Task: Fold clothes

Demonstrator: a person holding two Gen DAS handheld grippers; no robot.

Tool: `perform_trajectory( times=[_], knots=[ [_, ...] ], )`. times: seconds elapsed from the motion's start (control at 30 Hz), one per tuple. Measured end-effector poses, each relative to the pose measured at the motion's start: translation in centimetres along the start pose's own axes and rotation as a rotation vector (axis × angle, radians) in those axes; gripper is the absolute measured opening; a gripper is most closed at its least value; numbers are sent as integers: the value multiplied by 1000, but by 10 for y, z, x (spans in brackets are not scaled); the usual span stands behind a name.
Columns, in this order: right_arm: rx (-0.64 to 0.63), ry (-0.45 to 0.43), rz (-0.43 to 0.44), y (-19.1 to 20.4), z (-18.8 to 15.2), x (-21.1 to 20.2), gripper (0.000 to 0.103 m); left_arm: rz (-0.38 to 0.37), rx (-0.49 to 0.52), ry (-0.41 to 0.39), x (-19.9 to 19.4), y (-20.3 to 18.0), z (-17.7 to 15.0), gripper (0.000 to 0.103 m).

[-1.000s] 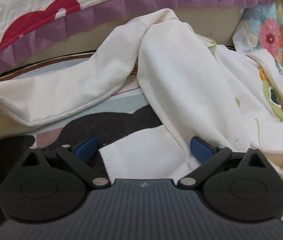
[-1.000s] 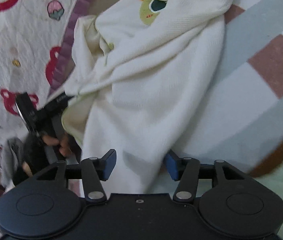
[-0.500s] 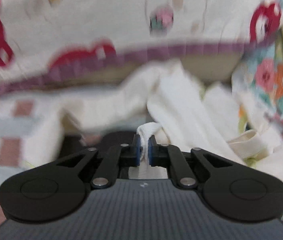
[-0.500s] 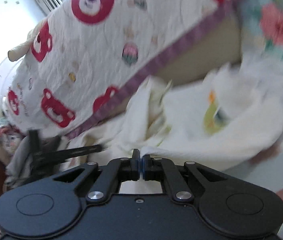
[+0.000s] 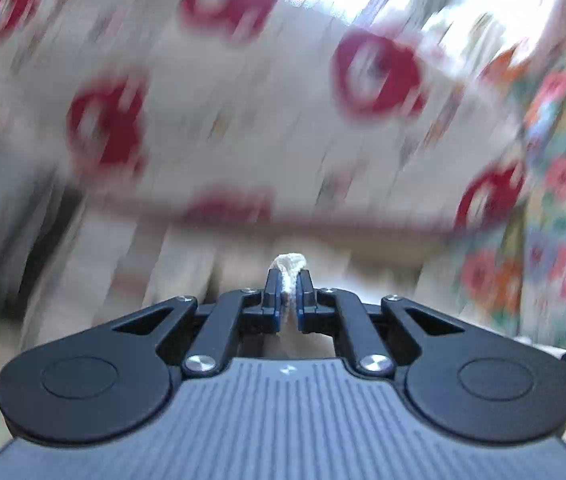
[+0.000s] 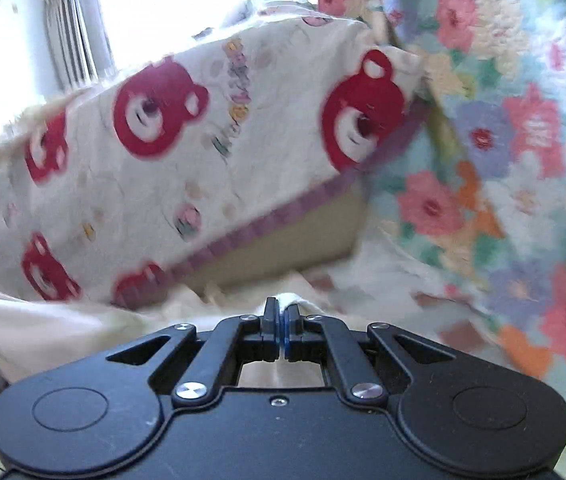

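A cream white garment hangs below and to the left in the right wrist view. My right gripper is shut on a fold of its edge, which pokes out just past the tips. In the left wrist view my left gripper is shut on another bunched bit of the cream garment, a small loop showing above the blue pads. The left view is strongly blurred, so the cloth beneath it is hard to make out.
A white quilt with red bear prints and a purple trim drapes over a bed edge straight ahead. A floral blanket fills the right side, also visible as the floral blanket. A bright window with curtains lies behind.
Both grippers went from open over the garment on the floor mat to shut on its cloth, then rose and tilted up, so the views now face the bed and window.
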State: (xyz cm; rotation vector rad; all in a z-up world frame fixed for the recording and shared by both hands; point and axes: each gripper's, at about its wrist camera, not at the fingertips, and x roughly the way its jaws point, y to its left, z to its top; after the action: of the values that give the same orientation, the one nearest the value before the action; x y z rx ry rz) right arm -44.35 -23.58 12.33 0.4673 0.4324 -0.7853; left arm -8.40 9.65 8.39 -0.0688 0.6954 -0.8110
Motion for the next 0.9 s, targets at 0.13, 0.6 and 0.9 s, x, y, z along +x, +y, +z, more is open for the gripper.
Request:
perform_trajectory(
  times=[0.13, 0.6, 0.9],
  knots=[
    [-4, 290, -62, -21, -65, 19, 4, 133, -47, 371, 28, 31, -77, 6],
    [-197, 374, -155, -4, -96, 9, 3, 194, 59, 603, 30, 32, -75, 6],
    [-21, 371, -140, -17, -99, 32, 33, 99, 184, 531, 45, 0, -45, 44]
  ],
)
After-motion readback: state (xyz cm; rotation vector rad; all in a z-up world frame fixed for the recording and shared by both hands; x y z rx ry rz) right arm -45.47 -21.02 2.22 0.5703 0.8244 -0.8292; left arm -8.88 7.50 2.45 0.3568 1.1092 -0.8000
